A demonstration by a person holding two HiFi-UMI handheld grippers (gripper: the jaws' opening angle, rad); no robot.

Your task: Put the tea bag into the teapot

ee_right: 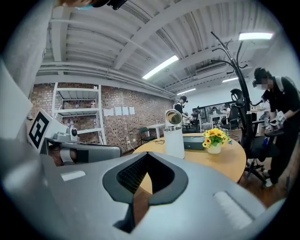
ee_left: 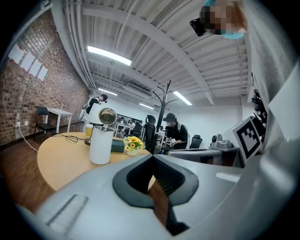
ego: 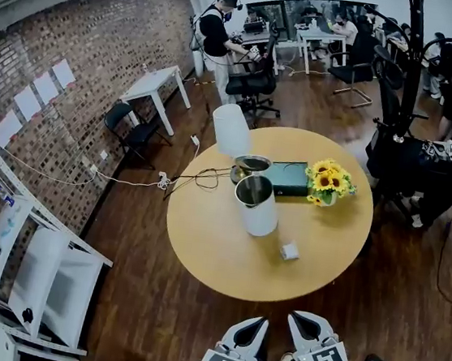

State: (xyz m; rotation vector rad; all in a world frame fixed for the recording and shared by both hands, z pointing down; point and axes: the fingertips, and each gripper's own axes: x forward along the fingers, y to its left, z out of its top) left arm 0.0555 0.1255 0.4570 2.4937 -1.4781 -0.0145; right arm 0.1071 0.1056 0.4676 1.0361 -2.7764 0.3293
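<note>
My grey left gripper (ego: 251, 321) and grey right gripper (ego: 301, 316) bear black-and-white square markings. The round wooden table (ego: 201, 250) is tan. The tall cylindrical teapot (ego: 258, 211) and small square tea bag (ego: 288, 251) are white, and the sunflowers (ego: 328, 180) yellow.

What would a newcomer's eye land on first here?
A round wooden table fills the middle, with a tall white teapot, lid open, at its centre and sunflowers to its right. A small tea bag lies near the front edge; the left gripper and right gripper sit shut below, short of the table.

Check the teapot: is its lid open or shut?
Open. The lid stands tipped up above the teapot, its shiny underside showing.
</note>
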